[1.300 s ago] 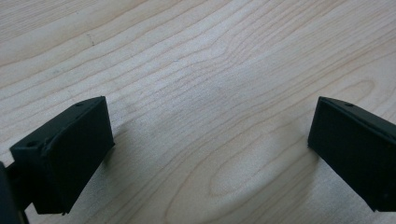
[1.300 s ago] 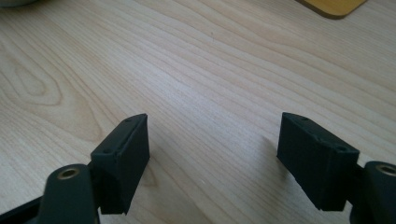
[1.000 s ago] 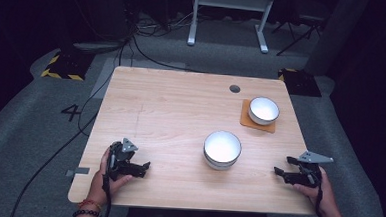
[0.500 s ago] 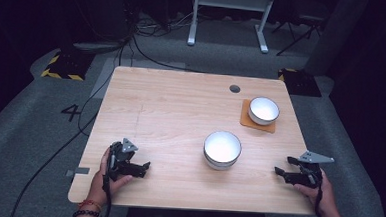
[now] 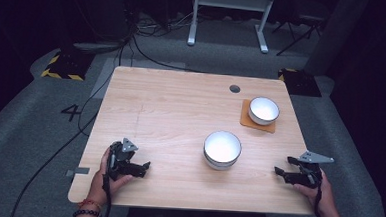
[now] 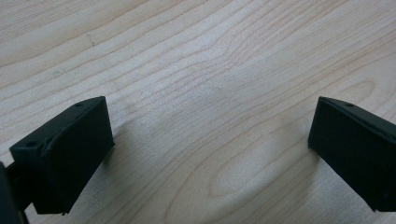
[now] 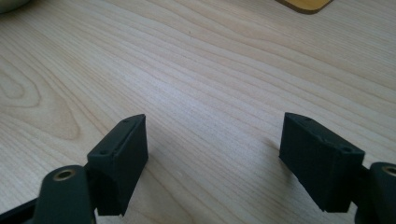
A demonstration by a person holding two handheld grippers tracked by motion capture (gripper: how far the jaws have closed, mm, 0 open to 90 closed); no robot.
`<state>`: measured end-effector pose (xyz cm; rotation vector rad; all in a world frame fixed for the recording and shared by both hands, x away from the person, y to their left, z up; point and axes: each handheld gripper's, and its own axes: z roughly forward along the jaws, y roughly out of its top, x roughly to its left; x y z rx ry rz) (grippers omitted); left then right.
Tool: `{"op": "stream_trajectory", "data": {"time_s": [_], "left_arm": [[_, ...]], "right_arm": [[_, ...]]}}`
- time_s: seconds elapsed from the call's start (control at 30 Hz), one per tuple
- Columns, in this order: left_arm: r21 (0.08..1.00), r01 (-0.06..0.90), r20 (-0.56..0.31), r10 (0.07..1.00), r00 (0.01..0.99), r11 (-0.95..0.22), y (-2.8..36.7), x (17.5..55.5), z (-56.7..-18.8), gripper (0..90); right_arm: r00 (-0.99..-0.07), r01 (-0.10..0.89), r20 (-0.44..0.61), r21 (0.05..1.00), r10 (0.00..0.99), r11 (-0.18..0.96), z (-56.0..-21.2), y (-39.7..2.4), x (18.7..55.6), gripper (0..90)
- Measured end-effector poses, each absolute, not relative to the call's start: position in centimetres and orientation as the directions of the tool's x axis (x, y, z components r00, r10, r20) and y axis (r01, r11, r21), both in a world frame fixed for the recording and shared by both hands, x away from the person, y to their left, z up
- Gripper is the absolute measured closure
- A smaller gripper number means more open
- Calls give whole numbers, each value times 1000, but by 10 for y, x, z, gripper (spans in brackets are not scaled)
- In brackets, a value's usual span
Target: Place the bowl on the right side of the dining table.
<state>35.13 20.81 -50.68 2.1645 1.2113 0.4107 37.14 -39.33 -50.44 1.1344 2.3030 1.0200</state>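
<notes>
We rest both tools on the near edge of the table [image 5: 171, 107], and neither grasps anything: the left gripper [image 5: 140, 168] sits with its jaws spread wide over bare wood, and the right gripper [image 5: 280, 171] is likewise released at the near right.

The large bowl [image 5: 222, 149] stands between them, nearer the right one; a smaller bowl [image 5: 264, 110] sits on an orange coaster [image 5: 248, 120] at the far right. We judge the next reach is for the large bowl, so we should come in level, straddle its rim squarely, and close gently, since glazed ware may slip.

The surface is pale wood with a round cable hole [image 5: 235, 88]. Around it lie grey floor, trailing cables and a white stand [image 5: 229, 10] in the dark.
</notes>
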Motion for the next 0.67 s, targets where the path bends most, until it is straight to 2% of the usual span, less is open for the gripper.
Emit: {"op": "stream_trajectory", "data": {"time_s": [0.67], "left_arm": [[646, 655, -29, 845, 534, -392, 208, 352, -507, 1]], "right_arm": [[-594, 527, -19, 747, 804, 406, -504, -393, 371, 236]]}}
